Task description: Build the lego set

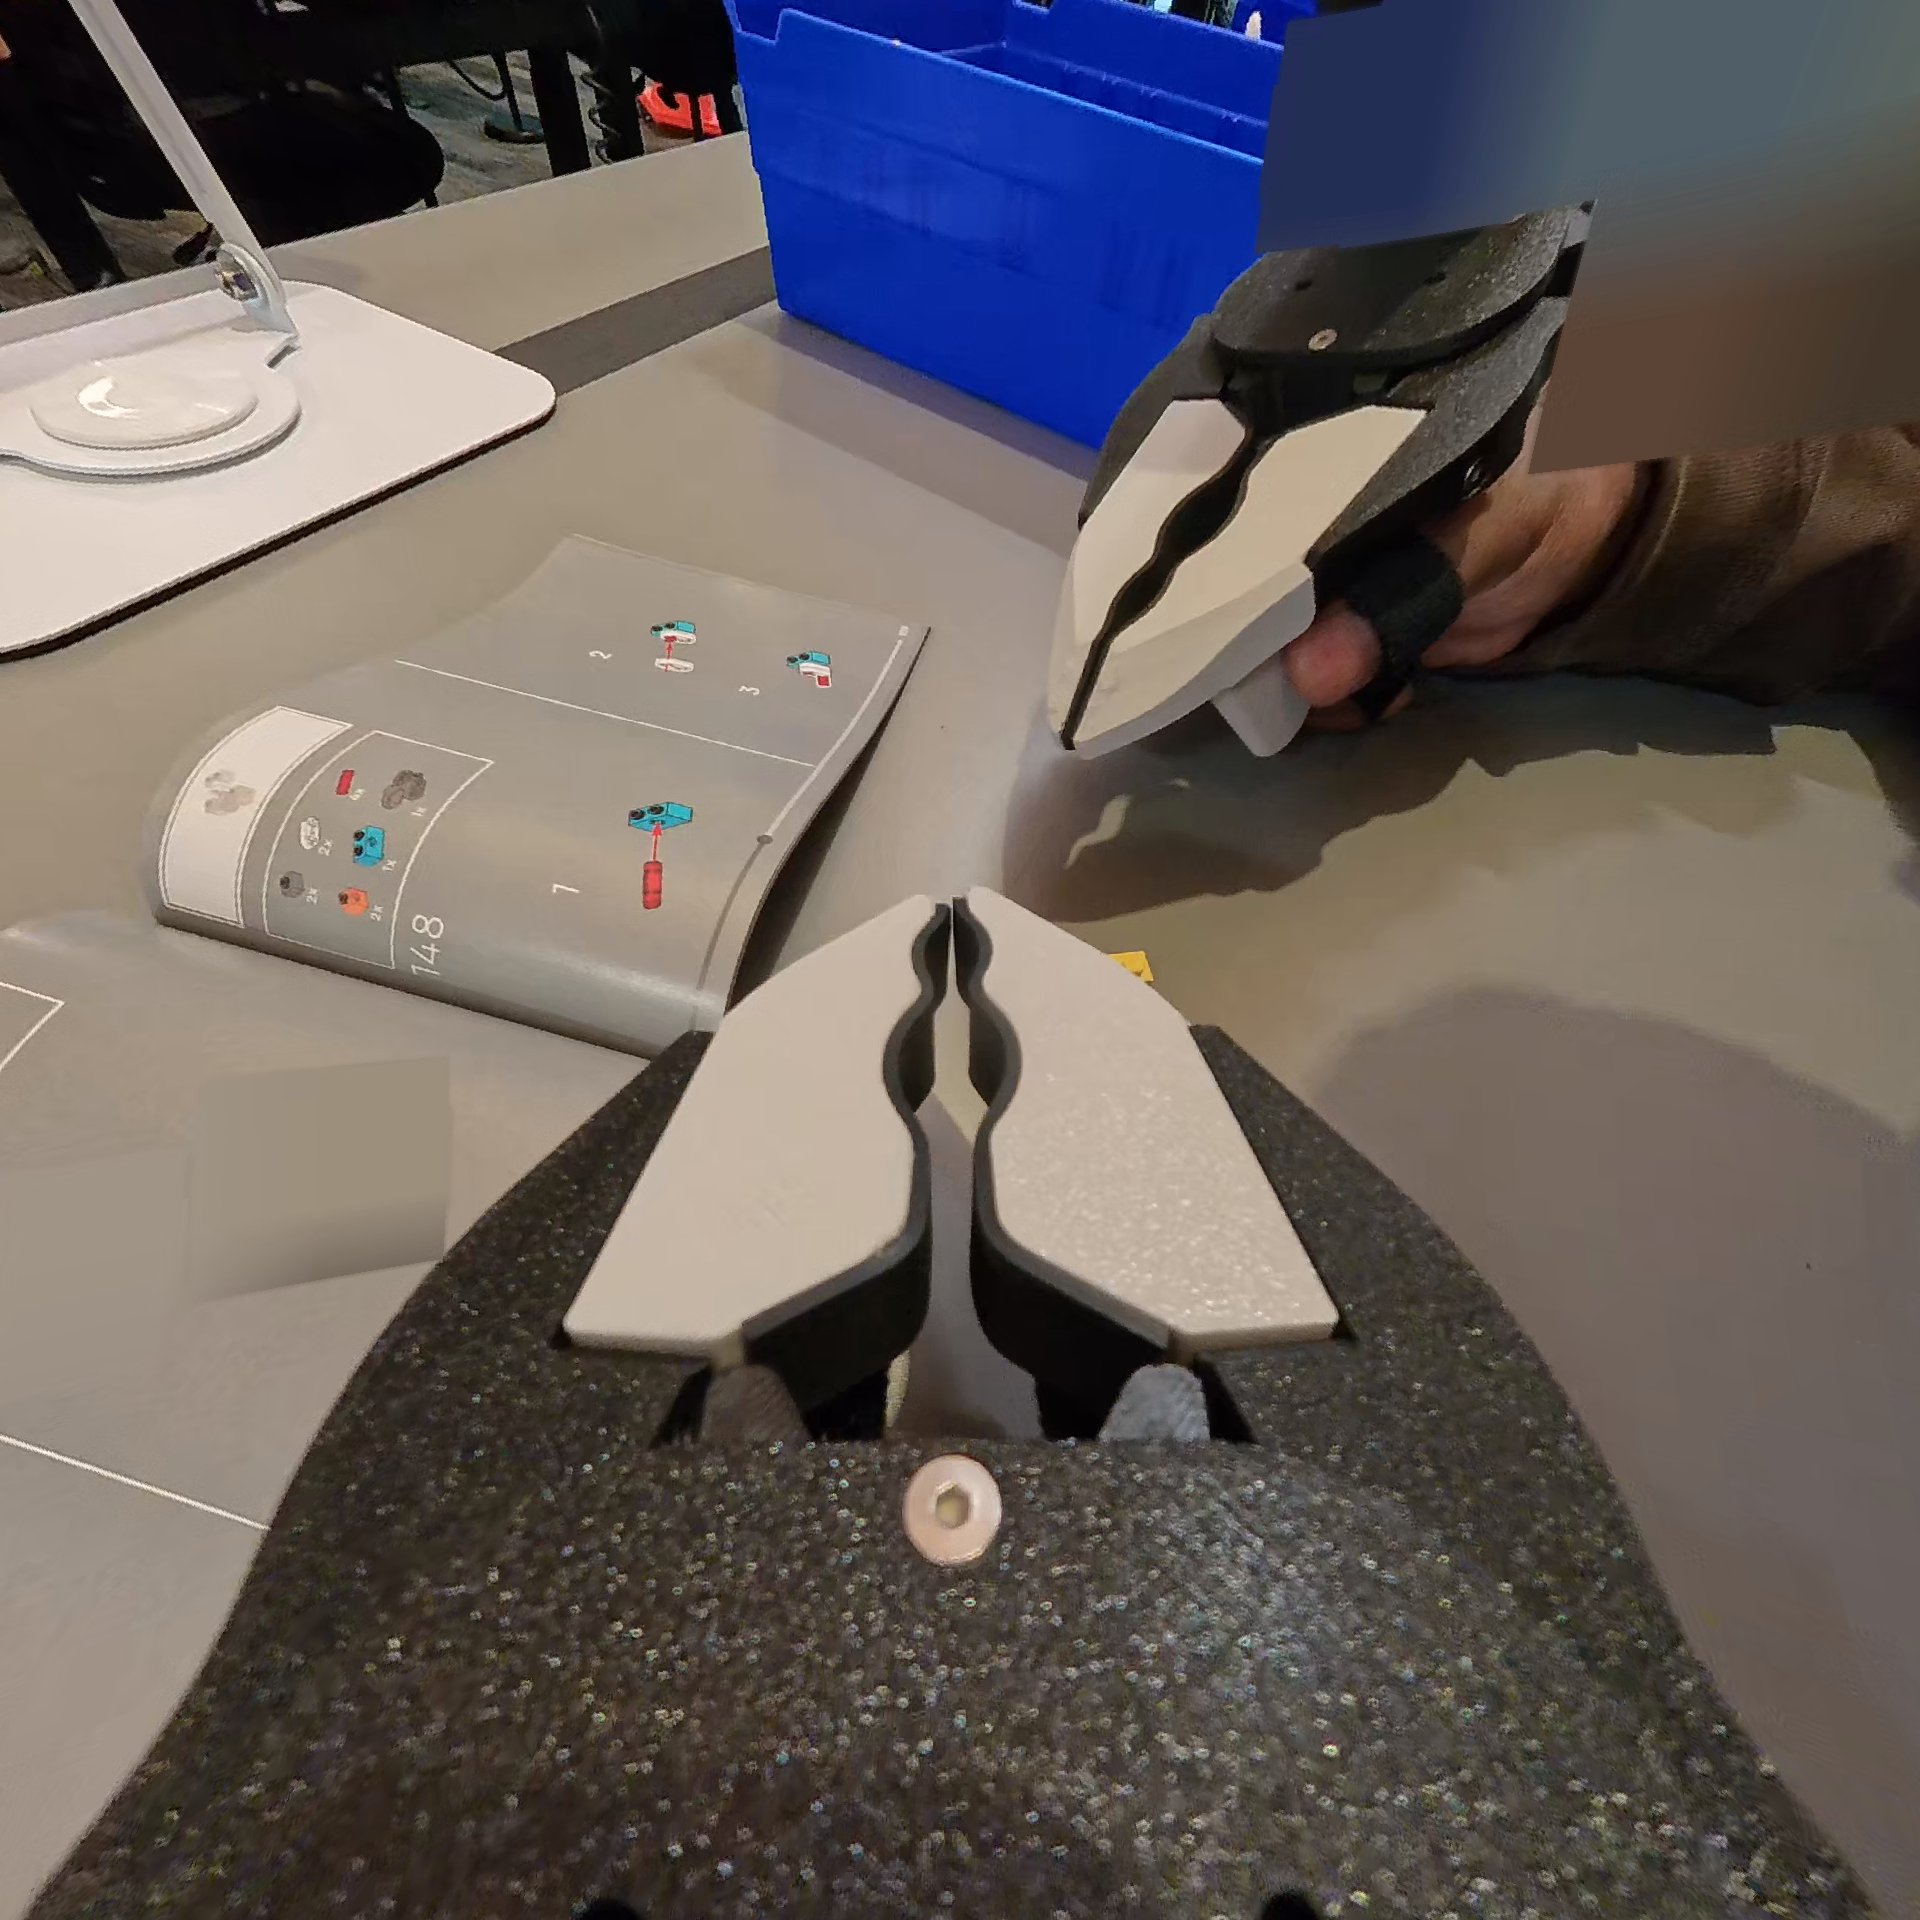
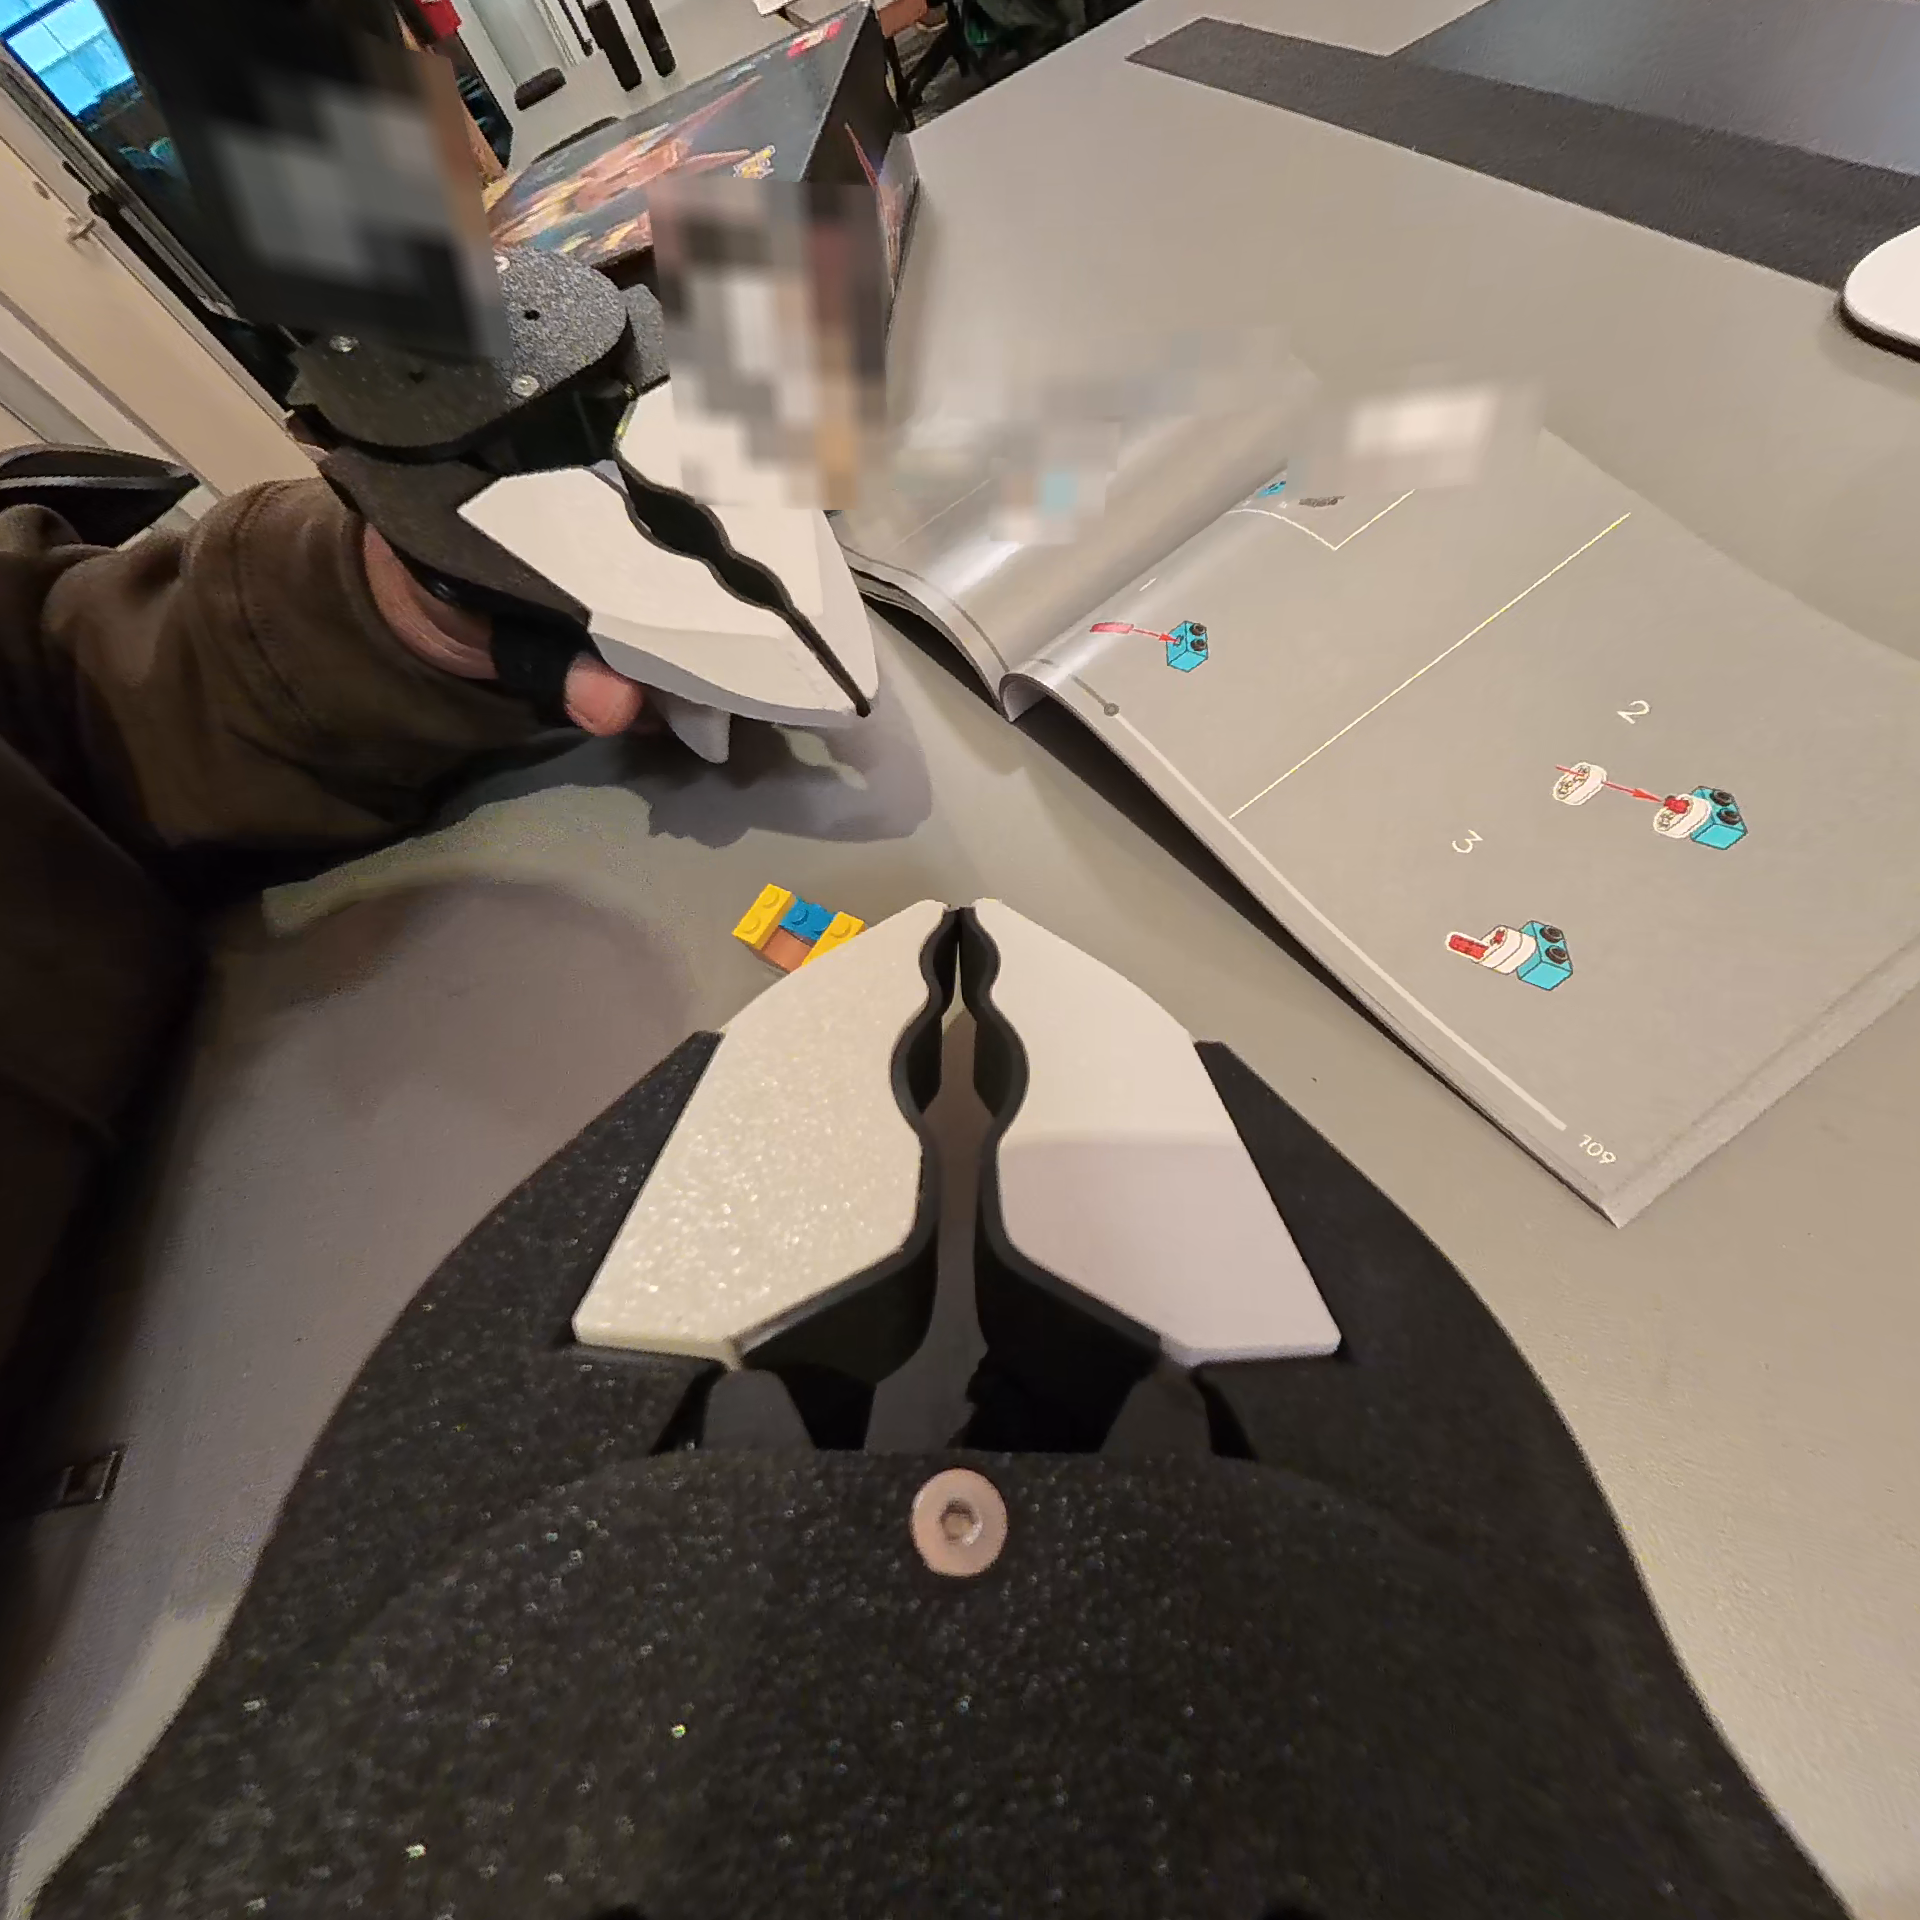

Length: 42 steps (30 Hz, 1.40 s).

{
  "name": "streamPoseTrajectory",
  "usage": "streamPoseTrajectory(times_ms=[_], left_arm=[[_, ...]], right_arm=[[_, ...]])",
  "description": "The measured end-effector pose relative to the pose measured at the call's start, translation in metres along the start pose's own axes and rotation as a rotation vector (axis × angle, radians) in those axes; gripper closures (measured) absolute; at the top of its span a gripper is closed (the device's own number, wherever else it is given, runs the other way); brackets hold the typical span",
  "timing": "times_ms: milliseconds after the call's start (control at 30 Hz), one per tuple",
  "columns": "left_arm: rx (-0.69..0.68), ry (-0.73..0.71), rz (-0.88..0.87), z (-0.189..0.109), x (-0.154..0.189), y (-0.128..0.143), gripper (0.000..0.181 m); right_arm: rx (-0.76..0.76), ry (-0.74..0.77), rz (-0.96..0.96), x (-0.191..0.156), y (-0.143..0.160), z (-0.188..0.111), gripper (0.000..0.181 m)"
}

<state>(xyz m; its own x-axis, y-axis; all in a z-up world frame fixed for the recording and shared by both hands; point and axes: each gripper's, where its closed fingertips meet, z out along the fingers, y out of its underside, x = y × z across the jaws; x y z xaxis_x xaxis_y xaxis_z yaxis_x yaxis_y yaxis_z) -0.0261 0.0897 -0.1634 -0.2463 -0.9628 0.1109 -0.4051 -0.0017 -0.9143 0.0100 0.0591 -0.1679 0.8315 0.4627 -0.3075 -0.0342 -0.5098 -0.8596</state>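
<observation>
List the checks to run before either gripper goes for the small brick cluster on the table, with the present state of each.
1. Left gripper free: ok, jaws shut, nothing between them.
2. Right gripper free: ok, shut and empty.
3. Brick cluster reachable: ok, lies on the table just beyond the right fingertips, partly hidden.
4. Jaws ready to grasp: not ok, both must open first.
5. Instruction booklet visible: ok, open flat.
6. Parts for the pictured steps at hand: cannot tell, the blue bin's contents are hidden.
</observation>
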Motion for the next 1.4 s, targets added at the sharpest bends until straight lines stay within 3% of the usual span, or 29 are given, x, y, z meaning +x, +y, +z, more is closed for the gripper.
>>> streamPoseTrajectory(times_ms=[1200,1300,1400], left_arm=[[-0.011,0.005,-0.048,0.001,-0.004,0.001,0.181],[-0.009,0.005,-0.045,0.001,-0.004,0.001,0.181],[-0.015,-0.001,-0.037,0.0,-0.004,0.002,0.181]], right_arm=[[-0.038,-0.008,-0.03,-0.004,0.004,0.006,0.181],[0.017,0.017,-0.053,-0.004,-0.003,0.004,0.179],[0.1,-0.027,-0.006,-0.021,-0.028,-0.018,0.175]])
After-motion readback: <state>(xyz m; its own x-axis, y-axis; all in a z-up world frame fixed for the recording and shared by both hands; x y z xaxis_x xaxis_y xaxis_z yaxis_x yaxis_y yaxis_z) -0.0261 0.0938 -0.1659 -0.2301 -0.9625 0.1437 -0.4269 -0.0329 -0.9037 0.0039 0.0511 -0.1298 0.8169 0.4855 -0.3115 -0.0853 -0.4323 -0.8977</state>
